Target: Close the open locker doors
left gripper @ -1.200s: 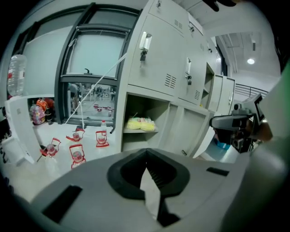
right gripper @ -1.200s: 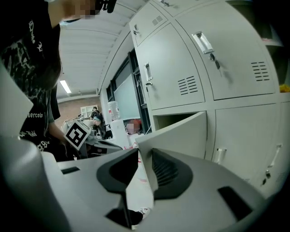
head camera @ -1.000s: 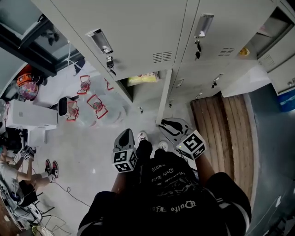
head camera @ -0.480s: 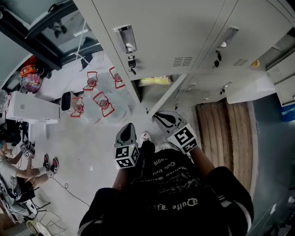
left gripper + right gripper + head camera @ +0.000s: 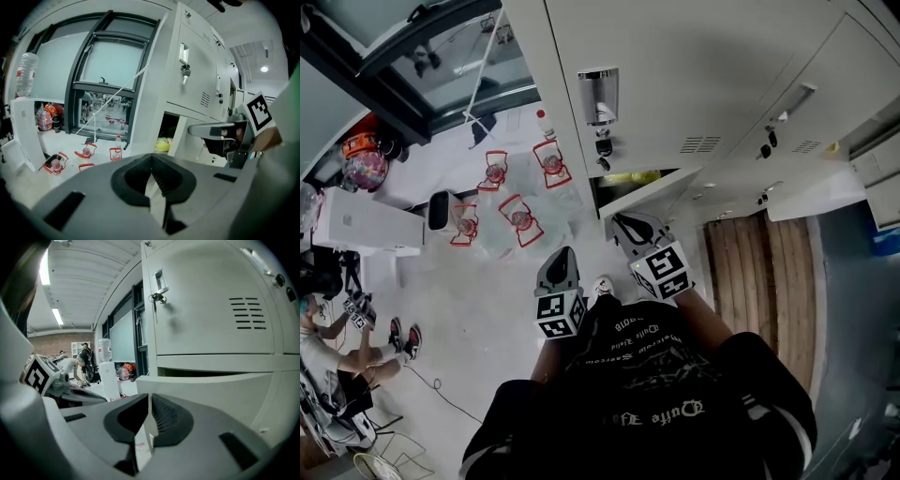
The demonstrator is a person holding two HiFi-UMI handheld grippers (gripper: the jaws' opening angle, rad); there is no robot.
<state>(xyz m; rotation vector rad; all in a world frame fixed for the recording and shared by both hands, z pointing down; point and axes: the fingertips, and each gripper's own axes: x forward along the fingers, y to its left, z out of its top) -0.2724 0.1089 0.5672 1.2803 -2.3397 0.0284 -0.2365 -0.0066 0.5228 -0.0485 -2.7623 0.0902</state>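
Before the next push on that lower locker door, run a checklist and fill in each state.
1. Lower locker door shut: not ok, it stands ajar.
2. Yellow item clear of the closing door: cannot tell; it lies inside, near the opening.
3. Right gripper ready to push: ok; its jaws have just been closing with nothing between them, and the tip is beside the door's free edge.
4. Left gripper out of the door's swing: ok, shut and off to the left.
5. Upper door shut: ok, key in its lock.
6. Door farther right shut: not ok, it stands open.
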